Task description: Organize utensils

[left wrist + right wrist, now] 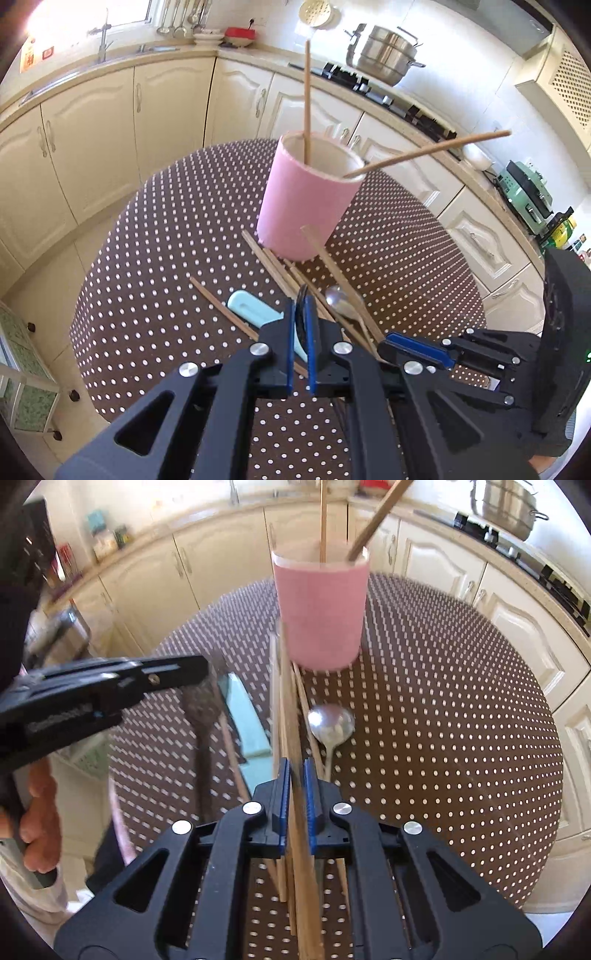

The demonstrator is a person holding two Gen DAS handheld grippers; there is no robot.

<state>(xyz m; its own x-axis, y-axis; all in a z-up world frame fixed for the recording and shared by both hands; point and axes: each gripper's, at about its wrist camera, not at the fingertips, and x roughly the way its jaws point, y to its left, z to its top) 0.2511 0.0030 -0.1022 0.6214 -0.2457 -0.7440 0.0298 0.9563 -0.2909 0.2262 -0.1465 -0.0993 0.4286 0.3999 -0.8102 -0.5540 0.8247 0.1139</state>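
A pink cup [310, 206] [321, 609] stands on the brown dotted table [177, 229] with two wooden chopsticks [306, 92] leaning in it. My left gripper [301, 306] is shut on a dark utensil [201, 731], which hangs blurred below it in the right wrist view. My right gripper [294, 771] is shut on a wooden chopstick [286, 701], held off the table with its tip toward the cup's base. Several loose chopsticks [273, 266], a metal spoon [341, 301] [330, 720] and a light blue utensil [251, 308] [243, 716] lie on the cloth in front of the cup.
Cream cabinets [92, 122] curve around the table, with a sink at back left. A steel pot [384, 51] sits on the stove at back right. A person's hand [37, 830] holds the left gripper's handle. The table edge drops off at left and right.
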